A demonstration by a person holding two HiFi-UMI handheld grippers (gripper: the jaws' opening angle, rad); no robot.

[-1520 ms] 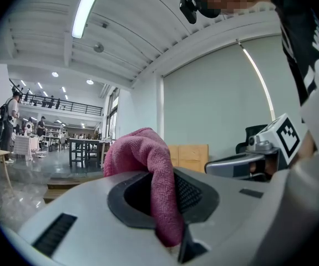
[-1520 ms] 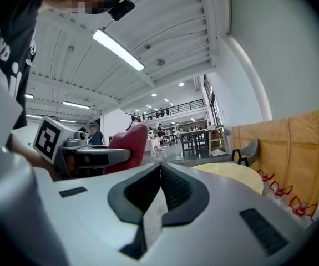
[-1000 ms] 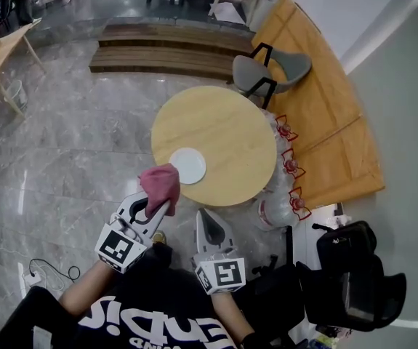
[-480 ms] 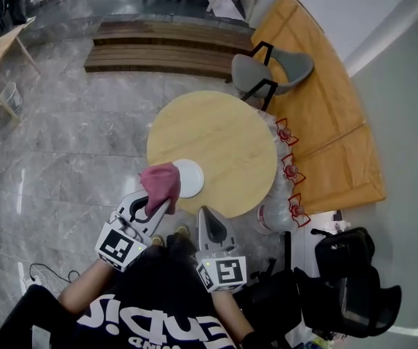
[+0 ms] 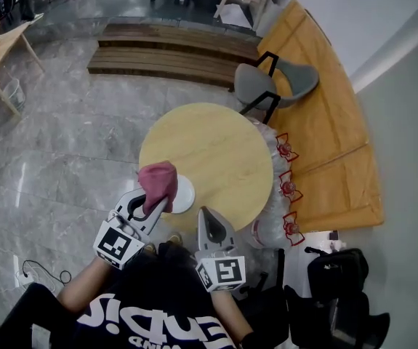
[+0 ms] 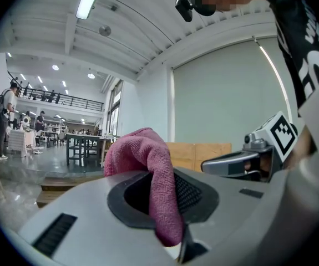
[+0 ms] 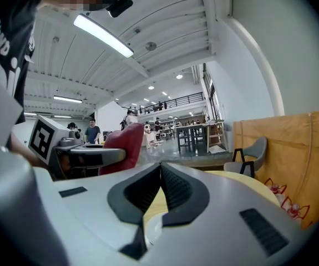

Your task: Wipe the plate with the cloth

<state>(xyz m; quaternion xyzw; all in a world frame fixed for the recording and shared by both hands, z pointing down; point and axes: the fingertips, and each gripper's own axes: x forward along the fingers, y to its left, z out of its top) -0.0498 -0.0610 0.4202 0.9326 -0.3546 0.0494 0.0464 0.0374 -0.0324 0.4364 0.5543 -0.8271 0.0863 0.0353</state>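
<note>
Pink cloth (image 5: 158, 182): bunched lump pinched in the left claw (image 5: 153, 206); pads closed on one fold, most of it standing proud ahead of the tips.
Cloth axis: runs from the tips away from the person, toward the middle of the table. It's a wad, with no flat face presented.
Plate (image 5: 185, 194): white, round, lying flat on the wooden table (image 5: 216, 140), close to the edge nearest the person. Being round, it has no long axis and no heading to line up with.
Key relation: plate sits just ahead and to the right of the left claw's tips. In the head view the cloth covers its left rim — over it or touching it, cannot tell.
Right claw (image 5: 204, 212): jaws pressed together, nothing between them. Plate is ahead and slightly left of its tips.
Nearer arm: left, and it carries the cloth.
Next move, my read: lower the wad onto the plate and sweep rightward across it. Right claw could pin the near rim — a light plate may skate otherwise.
</note>
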